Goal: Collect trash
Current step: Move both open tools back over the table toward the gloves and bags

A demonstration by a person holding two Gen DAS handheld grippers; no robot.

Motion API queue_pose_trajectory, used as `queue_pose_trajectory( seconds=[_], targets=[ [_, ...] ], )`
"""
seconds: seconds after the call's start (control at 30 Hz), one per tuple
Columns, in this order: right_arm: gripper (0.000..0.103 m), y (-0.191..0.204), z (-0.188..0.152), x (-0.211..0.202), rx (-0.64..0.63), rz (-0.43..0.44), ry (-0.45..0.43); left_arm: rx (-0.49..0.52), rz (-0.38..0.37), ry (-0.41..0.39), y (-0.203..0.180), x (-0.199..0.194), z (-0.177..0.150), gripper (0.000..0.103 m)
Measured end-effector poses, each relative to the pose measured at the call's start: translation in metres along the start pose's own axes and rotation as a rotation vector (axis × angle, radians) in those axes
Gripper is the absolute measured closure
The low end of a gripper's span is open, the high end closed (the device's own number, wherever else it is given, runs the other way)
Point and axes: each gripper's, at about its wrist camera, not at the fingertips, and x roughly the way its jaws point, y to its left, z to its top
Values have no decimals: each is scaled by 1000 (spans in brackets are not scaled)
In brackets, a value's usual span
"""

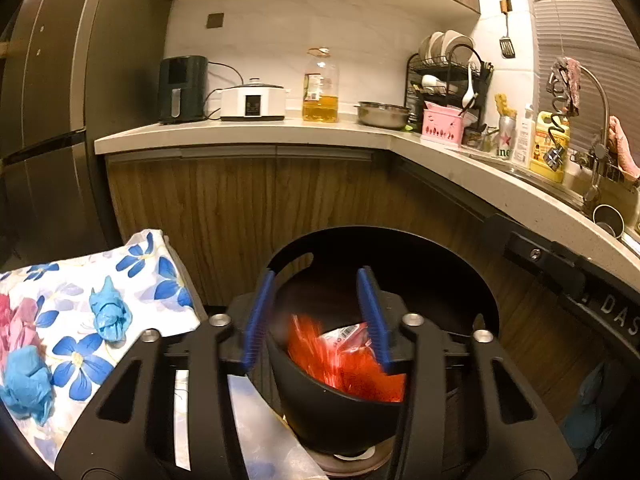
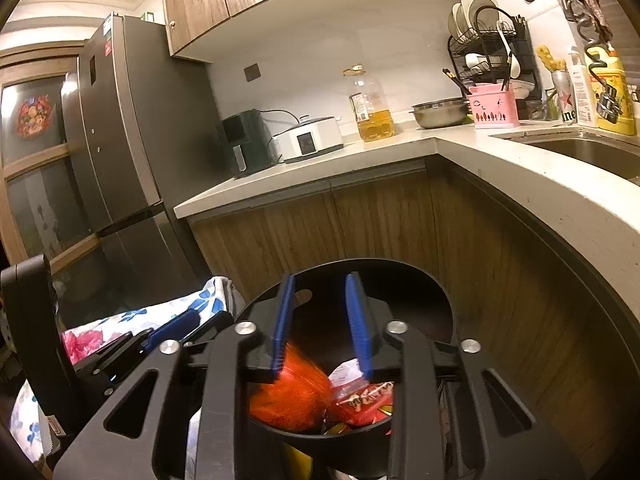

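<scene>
The left hand-held gripper [image 1: 318, 316] hangs over a black bin [image 1: 340, 408], its blue fingers [image 1: 260, 316] parted about halfway with nothing pinched between them. Just below and ahead of the fingertips, an orange wrapper [image 1: 320, 356], blurred, lies inside the bin on a red and white packet [image 1: 352, 336]. The bin's round lid [image 1: 440, 276] stands raised behind the fingers.

The right hand-held gripper [image 2: 320, 320] is over the same bin [image 2: 320, 436], jaws apart somewhat less than halfway and gripping nothing. The orange wrapper [image 2: 288, 392] sits under its left finger, and red packets [image 2: 364, 400] lie under its right one.

To the left of the left hand-held gripper a floral cloth [image 1: 120, 280] covers a surface carrying two crumpled blue wads [image 1: 108, 312], one near the jaws and one further left [image 1: 26, 388]. Pink trash [image 2: 82, 340] lies on the cloth too, to the left of the right hand-held gripper, beyond the other tool's finger [image 2: 176, 328].

Far ahead of both, the counter [image 1: 248, 130] bears an oil bottle [image 1: 321, 88], a steel bowl [image 1: 383, 114] and a dish rack [image 1: 448, 76].
</scene>
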Motion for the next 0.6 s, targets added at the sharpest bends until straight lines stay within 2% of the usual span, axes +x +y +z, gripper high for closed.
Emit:
queue_pose_trajectory(
  seconds=[0.07,0.13,0.3,0.5,0.6],
  targets=[
    [62,-1,-1,-2,3,-3,-1,-12,3,5,3,-2,-1,52],
    [52,-1,-1,-4,6,-8,-5,-19,21,8,5,-5,-2,42],
    [34,1,-4,-12,1,-20,-25,-28,73,-2,14,-19,-7,28],
    [22,8,-7,-22,-24,-46,-47,-37,147,-14,26,-38,-14,21],
    [21,12,-10,-25,-26,-53,-49,-43,199,-25,34,-52,-21,19]
  ],
)
